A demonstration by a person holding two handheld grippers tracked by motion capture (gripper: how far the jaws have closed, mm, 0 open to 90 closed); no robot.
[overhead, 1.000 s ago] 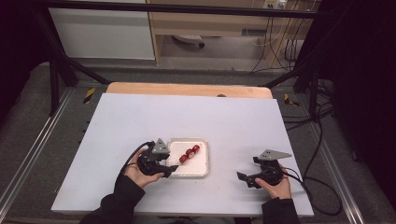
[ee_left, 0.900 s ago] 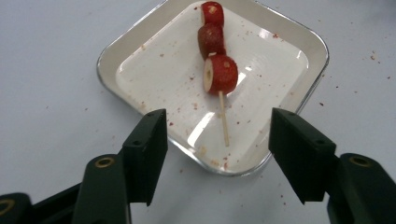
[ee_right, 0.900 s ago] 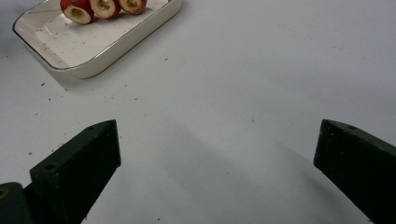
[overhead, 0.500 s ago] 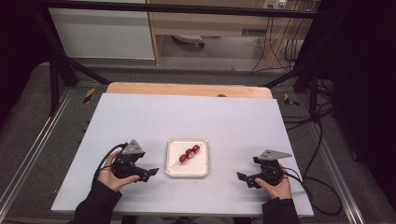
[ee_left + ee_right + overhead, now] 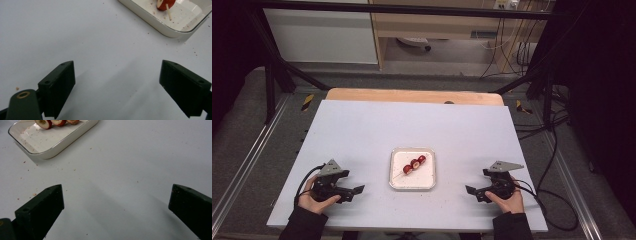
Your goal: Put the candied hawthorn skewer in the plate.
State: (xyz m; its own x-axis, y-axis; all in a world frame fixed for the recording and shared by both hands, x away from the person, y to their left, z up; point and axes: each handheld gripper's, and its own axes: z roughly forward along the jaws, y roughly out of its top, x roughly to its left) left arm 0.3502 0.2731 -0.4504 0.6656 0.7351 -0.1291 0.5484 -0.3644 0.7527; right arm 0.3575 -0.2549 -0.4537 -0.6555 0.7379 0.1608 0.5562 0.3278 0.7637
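Looking down from the high view, I see a shallow white tray with rounded corners and a thin glossy rim sitting on the matte pale-grey table. In it lies a skewer: three round red fruit slices with pale cut faces, threaded on a thin wooden stick that pokes out at the near end. Fine brown crumbs speckle the tray floor and the table around it (they are clearest in the right gripper view).

I have the left gripper resting low on the table, well to the left of the tray, its jaws aimed toward the tray and spread wide with nothing between them. My right gripper mirrors it on the other side, also low, pointing inward, jaws wide apart and empty. Both hands grasp the black bodies from behind, forearms coming in from the near edge.
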